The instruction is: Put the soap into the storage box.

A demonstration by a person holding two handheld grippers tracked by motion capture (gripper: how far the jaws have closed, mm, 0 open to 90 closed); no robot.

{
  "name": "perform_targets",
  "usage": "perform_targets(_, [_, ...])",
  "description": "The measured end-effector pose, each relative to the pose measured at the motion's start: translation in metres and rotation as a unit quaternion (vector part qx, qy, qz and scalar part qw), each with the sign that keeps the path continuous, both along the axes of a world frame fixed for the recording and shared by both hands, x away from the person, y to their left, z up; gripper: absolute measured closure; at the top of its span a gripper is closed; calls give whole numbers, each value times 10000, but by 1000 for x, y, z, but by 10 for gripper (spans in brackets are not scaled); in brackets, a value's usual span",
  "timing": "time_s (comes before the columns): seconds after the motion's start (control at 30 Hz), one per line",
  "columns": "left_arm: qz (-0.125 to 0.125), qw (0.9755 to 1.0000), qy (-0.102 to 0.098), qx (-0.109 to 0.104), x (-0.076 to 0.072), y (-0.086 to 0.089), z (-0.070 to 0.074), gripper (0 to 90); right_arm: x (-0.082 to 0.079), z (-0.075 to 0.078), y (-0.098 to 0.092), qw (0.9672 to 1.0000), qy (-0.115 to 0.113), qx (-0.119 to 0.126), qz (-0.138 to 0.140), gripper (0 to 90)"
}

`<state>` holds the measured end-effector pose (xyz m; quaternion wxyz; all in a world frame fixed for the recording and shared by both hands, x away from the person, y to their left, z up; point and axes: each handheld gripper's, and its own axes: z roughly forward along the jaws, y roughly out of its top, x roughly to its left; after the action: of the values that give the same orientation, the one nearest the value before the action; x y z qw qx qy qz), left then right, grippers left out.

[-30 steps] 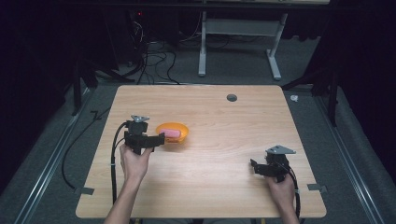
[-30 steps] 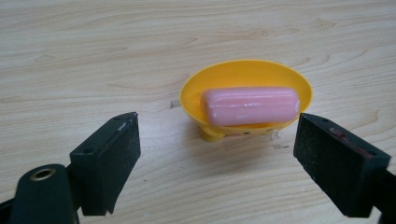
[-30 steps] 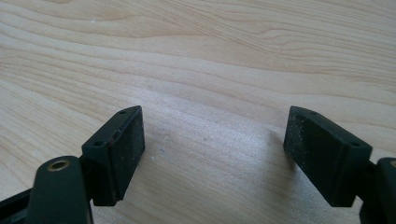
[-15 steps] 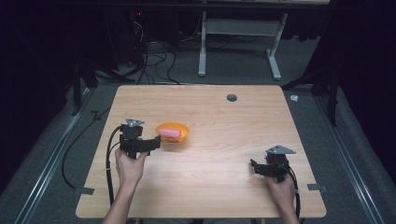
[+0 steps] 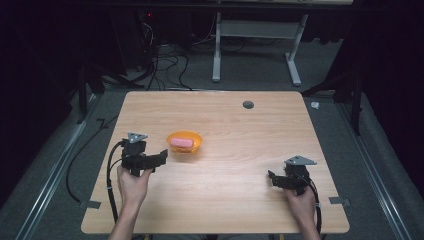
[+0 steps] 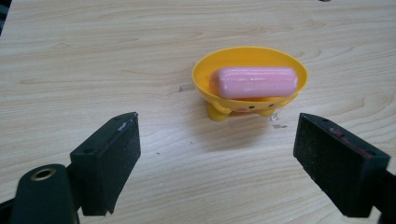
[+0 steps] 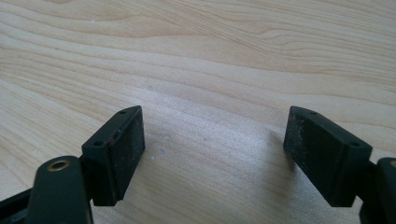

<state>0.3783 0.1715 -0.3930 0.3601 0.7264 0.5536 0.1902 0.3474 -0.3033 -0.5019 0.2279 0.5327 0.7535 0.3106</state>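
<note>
Both grippers' jaws apart & empty, we'd pinch the slick pink soap bar [image 6: 255,82] w/ left gripper [image 6: 231,156] across its long sides, in the light yellow plastic dish [image 6: 205,74].

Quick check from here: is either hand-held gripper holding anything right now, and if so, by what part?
Nothing is held. The left hand-held gripper is open, short of the yellow dish with the pink bar. The right hand-held gripper is open over bare table.

Soap [image 5: 181,142] lies in dish [image 5: 185,148] on table [image 5: 235,200].
</note>
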Motion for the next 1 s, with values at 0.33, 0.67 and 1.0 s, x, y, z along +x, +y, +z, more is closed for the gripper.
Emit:
perform_targets(0.33, [-18,10000,9,-91,-7,7,-6,157,0,0,0,10000,-1,-1,0,212])
perform_targets(0.67, [-43,9998,42,-169,-13,15,-14,159,0,0,0,10000,-1,-2,-1,212])
perform_targets(1.0, [-45,9998,115,-184,-17,21,-25,166,0,0,0,10000,-2,-2,-2,213])
